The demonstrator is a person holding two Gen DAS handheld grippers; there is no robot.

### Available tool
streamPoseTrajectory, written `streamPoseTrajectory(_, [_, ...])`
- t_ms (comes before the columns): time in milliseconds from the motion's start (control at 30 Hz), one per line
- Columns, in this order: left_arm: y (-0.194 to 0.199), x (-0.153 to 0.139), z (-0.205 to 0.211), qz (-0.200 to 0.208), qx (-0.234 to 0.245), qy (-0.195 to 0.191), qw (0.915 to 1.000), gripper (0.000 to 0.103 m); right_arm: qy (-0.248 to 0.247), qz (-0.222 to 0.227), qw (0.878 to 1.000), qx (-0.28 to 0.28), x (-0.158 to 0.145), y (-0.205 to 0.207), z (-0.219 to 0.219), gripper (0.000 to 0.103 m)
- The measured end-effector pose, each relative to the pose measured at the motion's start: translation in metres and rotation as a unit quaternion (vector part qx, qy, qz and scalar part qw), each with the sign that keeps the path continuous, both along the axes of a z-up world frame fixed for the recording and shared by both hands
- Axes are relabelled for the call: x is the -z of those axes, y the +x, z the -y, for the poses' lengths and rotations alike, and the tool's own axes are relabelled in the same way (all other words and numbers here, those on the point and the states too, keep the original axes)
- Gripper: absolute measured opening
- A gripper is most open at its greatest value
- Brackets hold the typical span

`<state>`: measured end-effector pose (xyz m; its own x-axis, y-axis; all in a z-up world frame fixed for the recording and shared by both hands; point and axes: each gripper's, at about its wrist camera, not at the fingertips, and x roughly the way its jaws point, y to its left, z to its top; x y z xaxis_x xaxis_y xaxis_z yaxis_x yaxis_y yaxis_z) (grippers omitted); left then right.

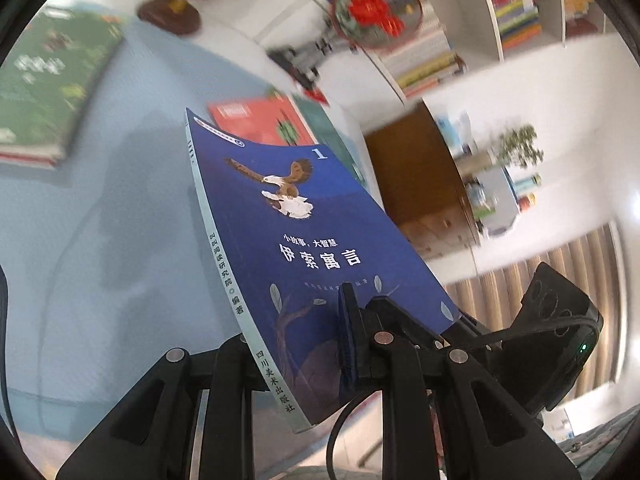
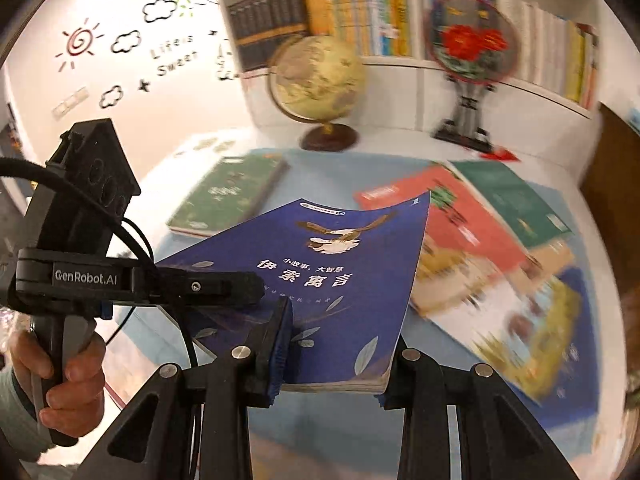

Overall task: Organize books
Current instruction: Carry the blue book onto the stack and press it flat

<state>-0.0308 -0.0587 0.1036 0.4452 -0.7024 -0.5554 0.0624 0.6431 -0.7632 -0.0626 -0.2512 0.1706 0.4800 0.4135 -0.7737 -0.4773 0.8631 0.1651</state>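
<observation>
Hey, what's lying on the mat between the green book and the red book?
Nothing lies flat there. In the right wrist view, only bare blue mat separates the green book and red book, with the held blue book's top corner poking in.

a blue book [image 1: 304, 240] with an eagle drawing and white chinese title is lifted clear of the table, cover up, tilted. a green book [image 2: 228, 196] lies flat on the left; a red book [image 2: 452, 216] overlaps a dark green book [image 2: 516, 200] and a picture book [image 2: 532, 320] on the right.
</observation>
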Motion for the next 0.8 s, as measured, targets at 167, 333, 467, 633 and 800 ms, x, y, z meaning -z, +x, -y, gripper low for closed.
streamPoseTrajectory(167, [0.012,-0.009,-0.052,0.013,-0.051,0.009,0.9986,0.017,0.021,0.011,0.999,-0.036,-0.005,0.033,-0.058,0.033])
streamPoseTrajectory(333, [0.030,-0.006,-0.104,0.015,-0.098,0.024,0.9948,0.017,0.036,0.002,0.997,-0.063,0.001,0.068,-0.115,0.033])
streamPoseTrajectory(467, [0.043,0.004,-0.137,0.005,-0.123,0.029,0.9920,0.017,0.037,-0.010,0.996,-0.081,0.011,0.093,-0.155,0.033])
streamPoseTrajectory(633, [0.067,0.023,-0.168,-0.017,-0.137,0.041,0.9895,0.017,0.035,-0.039,0.995,-0.080,0.035,0.127,-0.192,0.033])
streamPoseTrajectory(800, [0.091,0.040,-0.188,-0.042,-0.141,0.058,0.9874,0.019,0.039,-0.076,0.993,-0.076,0.061,0.154,-0.215,0.033])
